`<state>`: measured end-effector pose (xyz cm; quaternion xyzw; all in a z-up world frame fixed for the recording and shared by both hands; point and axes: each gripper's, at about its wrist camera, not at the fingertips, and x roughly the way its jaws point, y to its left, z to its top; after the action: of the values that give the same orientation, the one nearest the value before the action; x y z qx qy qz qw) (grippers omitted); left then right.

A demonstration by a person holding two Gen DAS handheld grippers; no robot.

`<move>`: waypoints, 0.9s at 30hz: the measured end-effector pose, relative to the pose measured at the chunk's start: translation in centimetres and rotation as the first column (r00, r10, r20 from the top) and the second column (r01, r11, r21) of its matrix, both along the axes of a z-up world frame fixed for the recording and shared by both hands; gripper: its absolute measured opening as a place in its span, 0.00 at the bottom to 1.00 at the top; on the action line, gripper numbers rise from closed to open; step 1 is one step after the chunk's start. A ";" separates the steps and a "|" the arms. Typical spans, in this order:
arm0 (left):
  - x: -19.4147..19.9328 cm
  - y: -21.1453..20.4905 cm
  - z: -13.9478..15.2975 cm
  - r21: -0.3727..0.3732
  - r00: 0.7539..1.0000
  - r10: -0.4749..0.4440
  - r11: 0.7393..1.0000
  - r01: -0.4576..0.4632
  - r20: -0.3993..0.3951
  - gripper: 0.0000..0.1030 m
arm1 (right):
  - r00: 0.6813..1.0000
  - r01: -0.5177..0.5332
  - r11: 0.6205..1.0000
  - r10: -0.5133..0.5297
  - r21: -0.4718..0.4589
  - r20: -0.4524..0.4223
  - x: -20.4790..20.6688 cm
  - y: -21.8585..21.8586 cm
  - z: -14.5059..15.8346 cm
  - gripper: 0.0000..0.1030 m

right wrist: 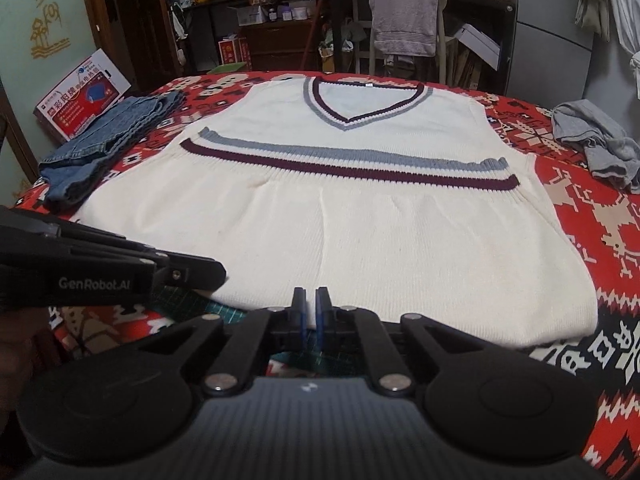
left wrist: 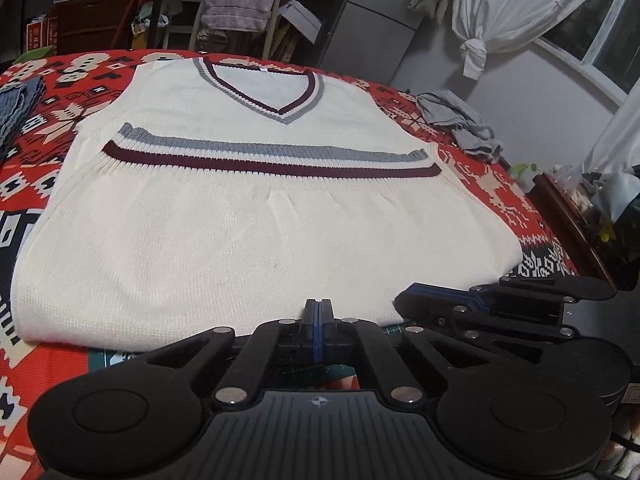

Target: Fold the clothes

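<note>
A cream knit vest [left wrist: 240,240] [right wrist: 360,240] lies flat on a red patterned blanket [left wrist: 36,184] [right wrist: 608,216], V-neck at the far side. Its bottom part is folded up, so the grey and maroon striped hem runs across the chest. My left gripper [left wrist: 318,312] is shut at the vest's near fold edge, blue pads pressed together with no cloth between them; its side also shows as the left gripper [right wrist: 212,274]. My right gripper [right wrist: 311,308] sits at the same near edge with only a narrow gap between its pads and holds nothing. It appears as the right gripper [left wrist: 406,300] beside the left one.
Folded blue jeans [right wrist: 108,144] [left wrist: 16,108] lie left of the vest. A crumpled grey garment [right wrist: 596,148] [left wrist: 460,124] lies at the right. A green cutting mat [right wrist: 188,300] peeks out at the near edge. A printed box [right wrist: 80,96], shelves and a towel-draped chair [right wrist: 404,12] stand behind.
</note>
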<state>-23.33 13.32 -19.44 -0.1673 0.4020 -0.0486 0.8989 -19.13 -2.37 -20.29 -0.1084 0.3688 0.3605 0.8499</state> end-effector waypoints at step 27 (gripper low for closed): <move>-0.5 1.6 -0.7 -0.096 1.000 0.005 0.995 -0.004 0.006 0.03 | 0.994 0.094 0.994 -0.091 -0.057 0.057 0.7 -2.3 -0.4 0.06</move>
<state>-23.84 14.91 -20.18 -0.2112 0.3959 -0.0664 0.8912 -18.47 -4.66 -20.64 -0.1264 0.3607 0.3066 0.8718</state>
